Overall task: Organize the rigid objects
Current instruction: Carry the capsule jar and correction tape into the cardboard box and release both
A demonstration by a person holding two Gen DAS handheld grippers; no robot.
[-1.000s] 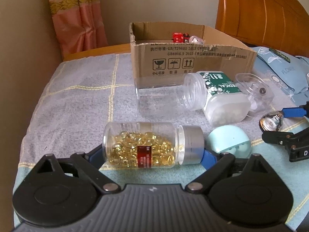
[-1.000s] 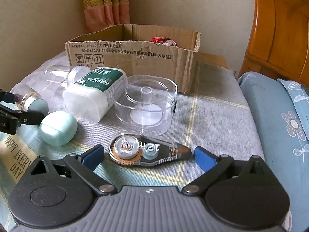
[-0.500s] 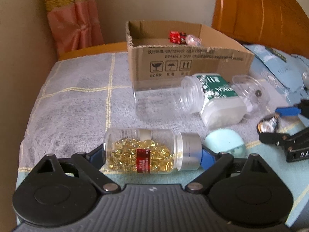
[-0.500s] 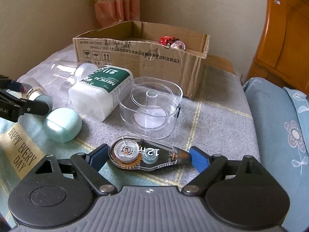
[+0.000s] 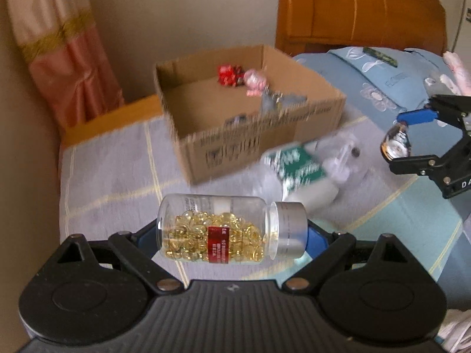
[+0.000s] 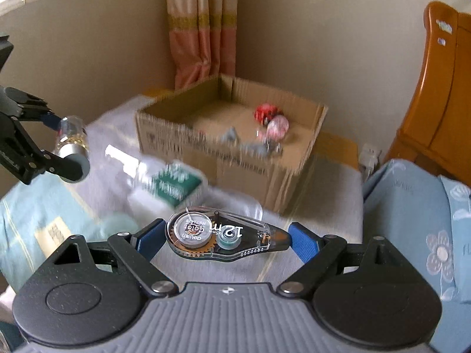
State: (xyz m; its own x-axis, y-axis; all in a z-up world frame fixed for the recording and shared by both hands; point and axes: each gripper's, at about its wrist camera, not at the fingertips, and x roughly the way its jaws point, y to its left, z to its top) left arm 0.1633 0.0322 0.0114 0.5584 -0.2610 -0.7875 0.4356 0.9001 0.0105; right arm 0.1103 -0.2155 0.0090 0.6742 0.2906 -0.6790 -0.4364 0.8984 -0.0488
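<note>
My left gripper (image 5: 232, 232) is shut on a clear bottle of yellow capsules (image 5: 223, 229) with a silver cap, held crosswise and lifted off the bed. My right gripper (image 6: 226, 235) is shut on a clear correction tape dispenser (image 6: 220, 235), also lifted. An open cardboard box (image 5: 265, 135) stands ahead in both views, box (image 6: 235, 153), with a red toy (image 5: 228, 73) and other small items inside. The left gripper and its bottle (image 6: 72, 144) show at the left edge of the right wrist view; the right gripper with the tape (image 5: 396, 144) shows at the right edge of the left wrist view.
A white bottle with a green label (image 5: 300, 173) and clear plastic containers lie blurred on the grey blanket (image 5: 112, 176) in front of the box. A wooden headboard (image 5: 353, 8) and a blue floral pillow (image 6: 418, 220) are to the right, a curtain (image 6: 203, 26) behind.
Both grippers have risen off the bed with their objects, the capsule bottle and the tape dispenser. The box interior now shows from above, and the right jaws closed onto the dispenser.
</note>
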